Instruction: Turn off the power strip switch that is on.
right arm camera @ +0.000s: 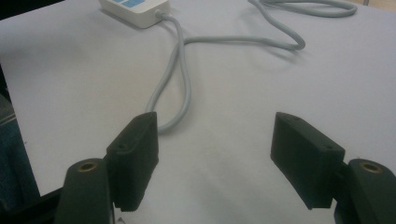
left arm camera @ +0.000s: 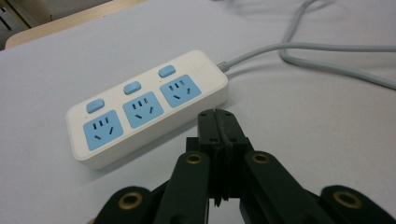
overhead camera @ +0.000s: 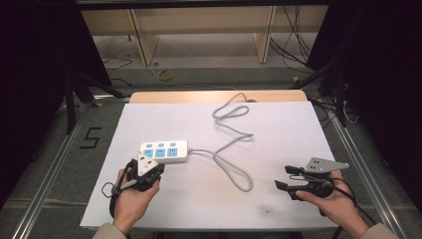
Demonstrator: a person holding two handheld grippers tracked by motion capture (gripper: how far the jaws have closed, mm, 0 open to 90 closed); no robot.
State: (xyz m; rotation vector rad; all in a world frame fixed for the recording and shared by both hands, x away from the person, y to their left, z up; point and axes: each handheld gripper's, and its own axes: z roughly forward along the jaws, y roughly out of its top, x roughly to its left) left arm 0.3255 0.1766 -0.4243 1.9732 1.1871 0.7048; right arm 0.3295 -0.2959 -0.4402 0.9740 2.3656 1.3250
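- Power strip (overhead camera: 164, 151) lies on the white table (overhead camera: 209, 204), left of centre, and our left gripper (overhead camera: 145, 168) sits just near of its left end.
- From the left gripper view we see what the high view blurs: three blue sockets (left arm camera: 141, 109), each with a blue switch (left arm camera: 132, 87) on its far side, all with nothing plugged in.
- That same view shows the left gripper (left arm camera: 217, 122) clenched, jaws pressed together with nothing between them, tips just short of the power strip (left arm camera: 149, 105).
- Grey cord (overhead camera: 231, 149) winds from the strip's right end toward the far edge; we cannot make out its plug.
- Our right gripper (right arm camera: 212, 154), near right and well apart from the strip, stands released, jaws wide over bare table, the cord (right arm camera: 180, 88) looping beyond its left jaw.
- In that view the strip (right arm camera: 135, 11) is cut off at the top edge.
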